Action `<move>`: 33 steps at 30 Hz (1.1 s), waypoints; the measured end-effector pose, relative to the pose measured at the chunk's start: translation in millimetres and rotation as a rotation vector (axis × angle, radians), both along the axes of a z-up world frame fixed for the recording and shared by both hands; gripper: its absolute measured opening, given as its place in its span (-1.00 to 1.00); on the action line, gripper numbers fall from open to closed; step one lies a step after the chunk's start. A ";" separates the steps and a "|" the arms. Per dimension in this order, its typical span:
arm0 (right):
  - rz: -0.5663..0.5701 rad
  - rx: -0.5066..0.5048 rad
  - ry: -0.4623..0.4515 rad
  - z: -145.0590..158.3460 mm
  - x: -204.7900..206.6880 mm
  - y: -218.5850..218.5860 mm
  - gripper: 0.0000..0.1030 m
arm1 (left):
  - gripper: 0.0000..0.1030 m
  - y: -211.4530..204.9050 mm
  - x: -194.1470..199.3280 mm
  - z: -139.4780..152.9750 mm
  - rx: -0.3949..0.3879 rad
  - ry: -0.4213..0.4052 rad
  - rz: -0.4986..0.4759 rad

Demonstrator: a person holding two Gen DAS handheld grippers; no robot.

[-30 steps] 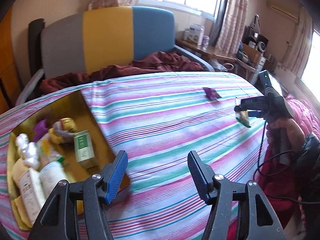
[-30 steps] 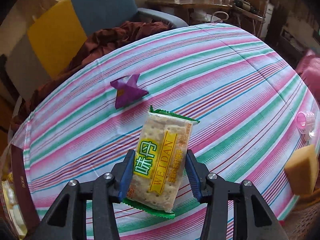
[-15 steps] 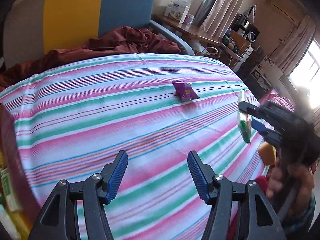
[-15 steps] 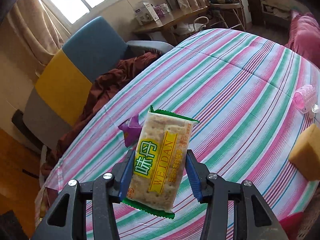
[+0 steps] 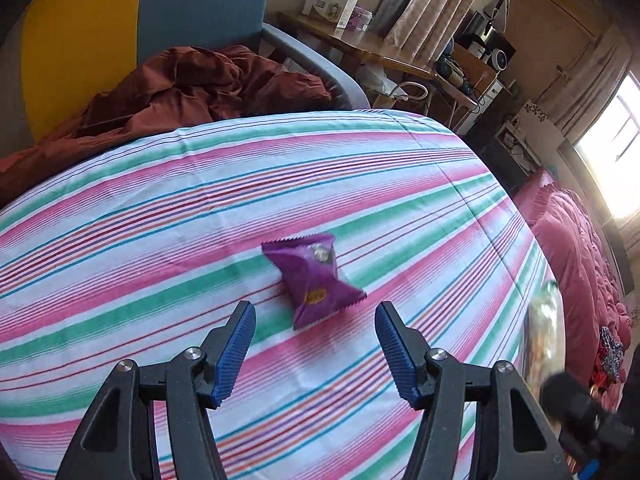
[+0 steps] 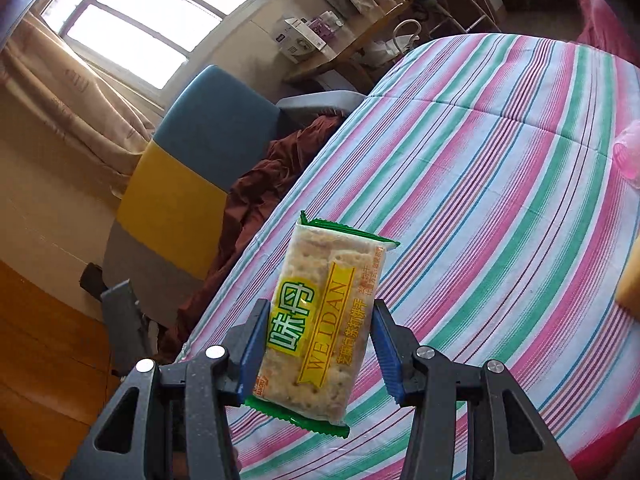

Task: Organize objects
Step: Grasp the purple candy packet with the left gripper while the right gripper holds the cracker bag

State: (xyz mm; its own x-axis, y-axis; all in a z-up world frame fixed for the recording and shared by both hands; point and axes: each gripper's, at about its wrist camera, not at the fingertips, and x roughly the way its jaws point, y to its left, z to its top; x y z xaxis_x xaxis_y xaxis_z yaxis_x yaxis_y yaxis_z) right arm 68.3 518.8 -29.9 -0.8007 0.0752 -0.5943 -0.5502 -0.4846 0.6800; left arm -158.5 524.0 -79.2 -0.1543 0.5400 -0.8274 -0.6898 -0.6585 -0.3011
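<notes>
A purple snack packet (image 5: 316, 280) lies on the striped tablecloth (image 5: 160, 240), just ahead of my left gripper (image 5: 315, 344). That gripper is open, its blue pads apart on either side of the packet's near end, and nothing sits between them. My right gripper (image 6: 320, 344) is shut on a cracker pack (image 6: 324, 320) with green ends and a yellow label, held up above the striped cloth (image 6: 500, 200). In the left wrist view the right gripper and its pack show only as a blur at the lower right edge.
A grey, yellow and blue chair (image 6: 180, 184) with a dark red cloth (image 5: 192, 92) on it stands behind the table. A pink plastic item (image 6: 628, 152) and a yellow sponge (image 6: 632, 280) lie at the table's right edge. A wooden desk (image 5: 380, 52) with clutter stands farther back.
The left gripper has swept right, away from the box of items, and down to the purple packet. The right gripper has tilted and rolled with the cracker pack still in it.
</notes>
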 end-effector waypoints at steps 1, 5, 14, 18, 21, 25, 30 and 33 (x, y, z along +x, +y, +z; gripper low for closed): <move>0.009 -0.011 0.005 -1.5 -0.9 0.0 -0.01 | 0.22 8.7 -4.4 -3.6 -0.013 0.004 0.007; 0.038 -0.032 0.020 -4.5 -2.8 -1.3 -0.01 | 0.22 31.5 -21.2 -20.3 -0.047 -0.017 0.043; 0.068 0.000 -0.004 -2.4 -9.2 -2.7 -0.09 | -0.35 11.9 -7.2 -32.5 -0.110 0.106 -0.020; 0.079 0.000 -0.043 -7.6 -13.1 -1.7 -0.11 | -0.36 -37.1 16.0 -32.9 -0.114 0.152 -0.037; 0.092 -0.006 -0.082 -13.8 -18.0 -1.1 -0.11 | -0.36 -84.2 31.0 -31.2 -0.101 0.121 0.011; 0.107 0.002 -0.152 -21.2 -24.6 -2.2 0.03 | -0.36 -137.9 68.3 -27.8 -0.099 0.149 0.008; 0.125 0.028 -0.250 -30.2 -34.0 -6.8 0.53 | -0.36 -201.5 123.6 -24.6 -0.057 0.180 0.005; 0.137 0.047 -0.317 -37.5 -41.0 -9.1 0.60 | -0.36 -225.8 148.6 -25.0 -0.032 0.213 -0.016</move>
State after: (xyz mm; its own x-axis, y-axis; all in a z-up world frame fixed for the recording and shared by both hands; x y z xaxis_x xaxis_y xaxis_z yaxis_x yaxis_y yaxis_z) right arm 27.3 509.7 -67.5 -0.5814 0.0133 -0.8135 -0.6584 -0.5951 0.4608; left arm -9.9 298.2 -104.2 -0.3188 0.5178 -0.7939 -0.7459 -0.6538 -0.1269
